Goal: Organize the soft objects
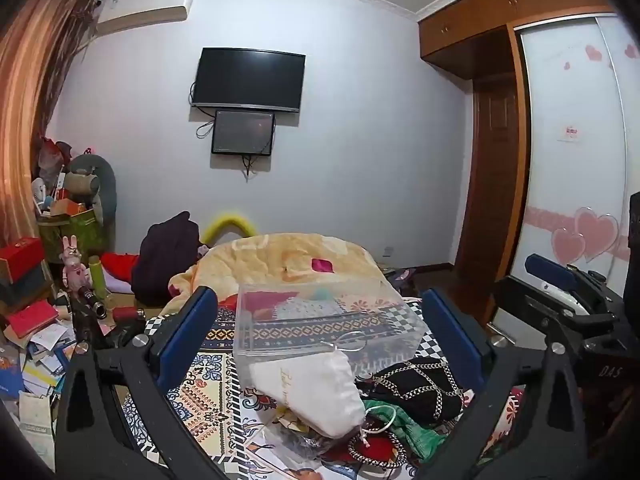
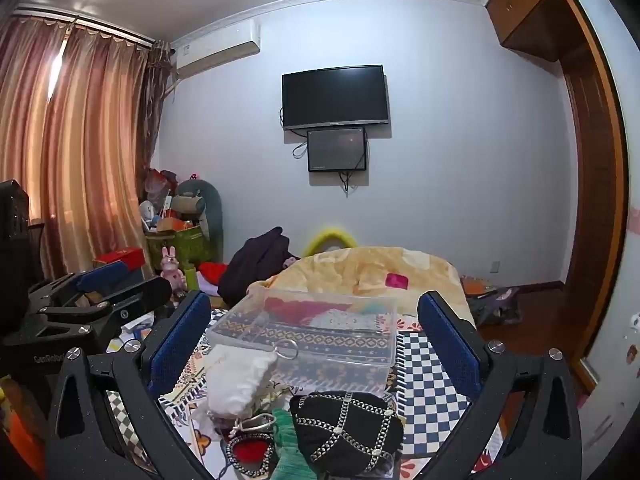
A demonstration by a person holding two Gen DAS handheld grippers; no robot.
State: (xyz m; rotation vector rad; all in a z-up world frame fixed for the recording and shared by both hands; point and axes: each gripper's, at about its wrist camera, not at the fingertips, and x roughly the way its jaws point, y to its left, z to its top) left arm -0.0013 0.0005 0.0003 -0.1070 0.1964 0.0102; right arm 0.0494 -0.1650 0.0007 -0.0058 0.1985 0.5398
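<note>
Both grippers hover above a bed with a patterned cover (image 2: 432,376), each with its jaws spread wide and holding nothing: the left gripper (image 1: 320,320) and the right gripper (image 2: 316,328).

Nearest lies the heap of soft things. A black quilted pouch with silver chain trim (image 2: 348,428) sits to the right, a crumpled green cloth (image 2: 286,436) touches its left side, and a small red item with a beaded black-and-white rim (image 2: 250,452) lies left of that. A white drawstring fabric bag (image 1: 312,392) leans just beyond them, its top against the near wall of the box.

The likeliest trouble is tangling. The bag's cord (image 1: 380,426) loops over the beaded piece and the green cloth, so lifting one may drag the others. The chain trim could slip between smooth pads, and a shallow pinch may catch only a fold.

Farther off stands a clear rectangular plastic box (image 2: 320,344), open at the top. It looks empty; the colours inside seem to be bedding seen through its walls. It appears light, so pushing the bag in may shove it away.

Beyond that a cream floral blanket (image 2: 360,272) lies bunched up.
</note>
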